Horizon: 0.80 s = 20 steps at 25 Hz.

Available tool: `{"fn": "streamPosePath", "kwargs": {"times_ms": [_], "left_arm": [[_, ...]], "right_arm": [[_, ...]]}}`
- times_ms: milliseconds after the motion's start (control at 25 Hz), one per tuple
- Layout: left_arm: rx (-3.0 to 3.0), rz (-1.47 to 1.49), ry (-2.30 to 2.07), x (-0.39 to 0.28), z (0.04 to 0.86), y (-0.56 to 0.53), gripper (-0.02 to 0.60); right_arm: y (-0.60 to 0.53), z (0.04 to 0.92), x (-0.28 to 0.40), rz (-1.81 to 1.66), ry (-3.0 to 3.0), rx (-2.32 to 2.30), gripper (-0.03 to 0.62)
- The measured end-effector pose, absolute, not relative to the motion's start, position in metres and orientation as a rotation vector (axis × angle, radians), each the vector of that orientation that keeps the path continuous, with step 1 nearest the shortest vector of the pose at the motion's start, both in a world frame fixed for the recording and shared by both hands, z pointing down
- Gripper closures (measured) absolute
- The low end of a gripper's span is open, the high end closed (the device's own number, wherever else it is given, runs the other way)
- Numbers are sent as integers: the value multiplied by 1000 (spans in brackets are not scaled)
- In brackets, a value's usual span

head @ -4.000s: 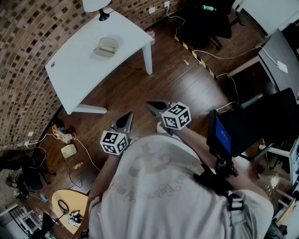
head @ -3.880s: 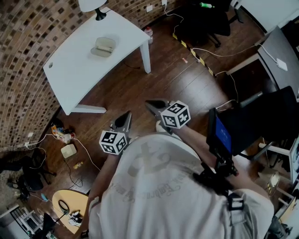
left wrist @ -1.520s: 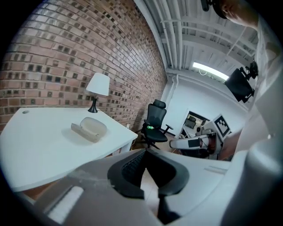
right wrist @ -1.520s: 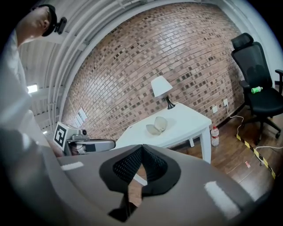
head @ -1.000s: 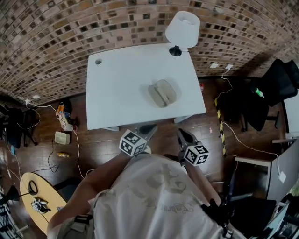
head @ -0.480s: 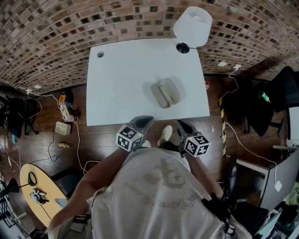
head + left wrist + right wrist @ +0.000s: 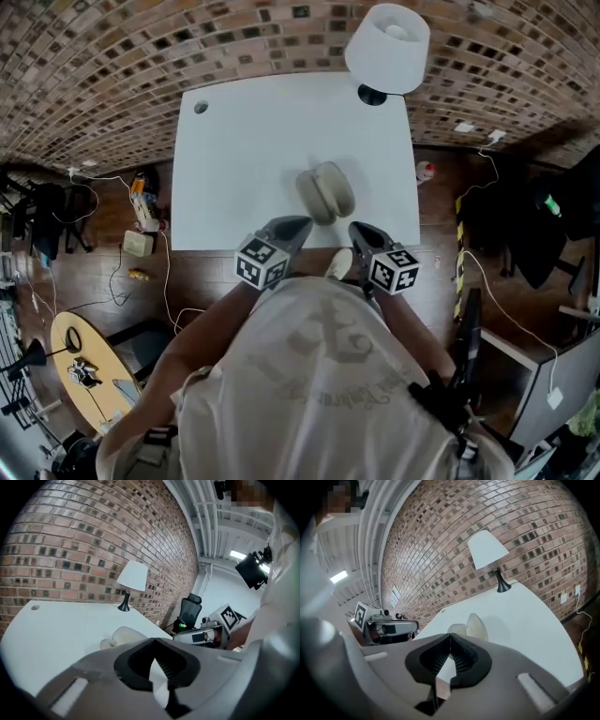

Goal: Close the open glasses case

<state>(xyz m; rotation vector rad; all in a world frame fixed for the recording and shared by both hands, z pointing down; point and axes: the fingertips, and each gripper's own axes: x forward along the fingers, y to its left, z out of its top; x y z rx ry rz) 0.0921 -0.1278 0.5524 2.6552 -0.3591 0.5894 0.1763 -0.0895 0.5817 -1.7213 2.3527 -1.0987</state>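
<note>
Two closed, empty tools, the left tool (image 7: 300,222) and the right tool (image 7: 355,227), now reach the desk (image 7: 234,141) edge, nearer than before; the open glasses case (image 7: 325,193) lies just beyond them.

- No word, number or brand is being shown legibly in any view.
- Curved lettering and a large emblem are being carried on the back of the person's shirt (image 7: 323,361), but the print is too faint and blurred to be read.
- Black-and-white square code patterns, not letters, are being displayed on the left cube (image 7: 261,263) of the left gripper (image 7: 298,223) and on the right cube (image 7: 394,270) of the right gripper (image 7: 358,229).
</note>
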Motion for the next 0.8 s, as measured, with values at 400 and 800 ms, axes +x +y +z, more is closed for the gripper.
{"fn": "streamPosePath", "kwargs": {"times_ms": [400, 800], "left_arm": [[2583, 658, -492, 94, 560, -133, 575], [2611, 638, -455, 97, 558, -151, 575]], "right_arm": [[-110, 619, 207, -1216, 2423, -1693, 583], [-133, 643, 221, -1327, 2406, -1764, 480]]}}
